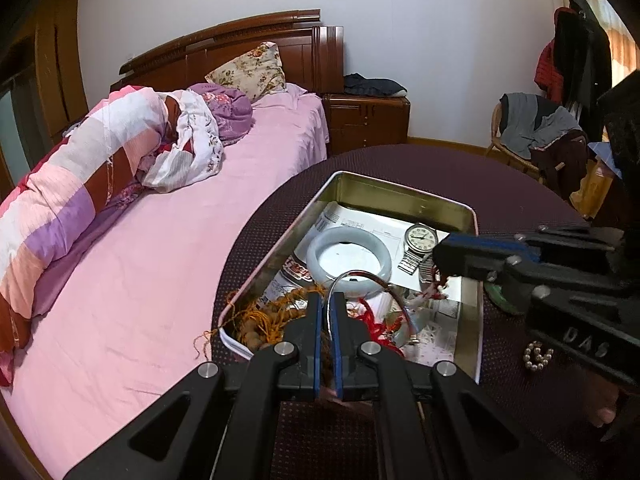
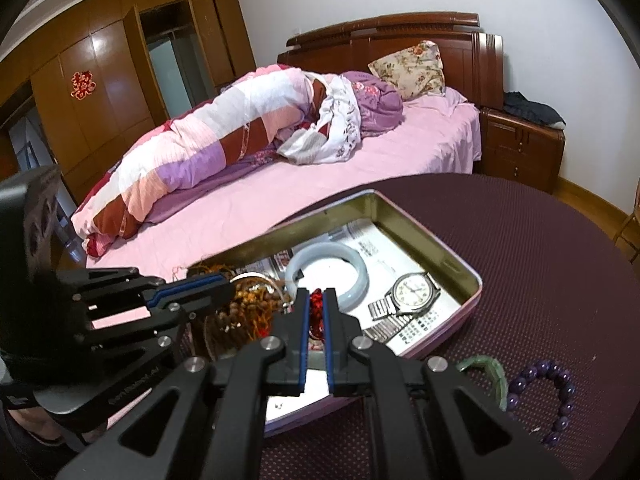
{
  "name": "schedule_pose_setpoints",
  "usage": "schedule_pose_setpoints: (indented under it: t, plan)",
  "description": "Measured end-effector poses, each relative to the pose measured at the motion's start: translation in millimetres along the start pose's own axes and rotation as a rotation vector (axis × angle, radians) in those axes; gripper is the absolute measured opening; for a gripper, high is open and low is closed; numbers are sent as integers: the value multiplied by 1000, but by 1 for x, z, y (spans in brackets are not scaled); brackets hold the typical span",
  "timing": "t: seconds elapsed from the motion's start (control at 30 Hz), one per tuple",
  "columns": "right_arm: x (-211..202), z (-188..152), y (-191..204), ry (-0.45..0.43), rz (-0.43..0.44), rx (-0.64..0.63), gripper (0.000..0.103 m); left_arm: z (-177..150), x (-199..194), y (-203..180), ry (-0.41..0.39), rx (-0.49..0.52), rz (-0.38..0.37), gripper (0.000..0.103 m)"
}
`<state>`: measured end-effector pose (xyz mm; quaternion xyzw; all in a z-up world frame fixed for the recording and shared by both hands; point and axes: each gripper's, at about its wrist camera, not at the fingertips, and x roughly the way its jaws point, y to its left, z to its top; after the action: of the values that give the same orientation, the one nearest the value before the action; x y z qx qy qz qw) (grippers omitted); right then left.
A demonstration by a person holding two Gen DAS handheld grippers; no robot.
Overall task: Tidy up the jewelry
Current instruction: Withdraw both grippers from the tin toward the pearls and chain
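Gripping silver bangle (image 1: pixel 362 280), red cord (image 2: pixel 317 307)

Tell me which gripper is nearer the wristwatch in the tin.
Right. The right gripper has its fingers beside the wristwatch, near its metal band. The left gripper sits farther off, beyond the pale bangle.

We are in a home bedroom: a made bed (image 2: pixel 360 152) with wooden headboard (image 2: pixel 400 36), wardrobe (image 2: pixel 100 92) and nightstand (image 2: pixel 520 144).
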<state>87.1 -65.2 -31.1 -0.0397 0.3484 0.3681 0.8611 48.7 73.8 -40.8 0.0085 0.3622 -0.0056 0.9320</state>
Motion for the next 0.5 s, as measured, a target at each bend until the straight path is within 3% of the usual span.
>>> schedule_pose_setpoints:
  t: [0.13,0.17,0.23,0.27,0.33,0.5]
  plan:
    - [4,-4,-3,15,8,14,20,2,-6,-5,-24,14,-14,12]
    - [4,-5,-4,17,9,21,38,3,-7,-5,-26,11,-11,15]
    - [2,-6,-5,9,0,26,61,4,-10,-3,-36,-4,-1,42]
    - [0,-7,-6,0,-9,32,62,4,-12,-1,-49,-16,30,49]
    - [-5,-8,-10,-2,-11,49,62,5,-17,4,-74,-39,57,74]
    - [-26,-18,-20,-20,-56,50,62,6,-23,6,-98,-66,46,79]
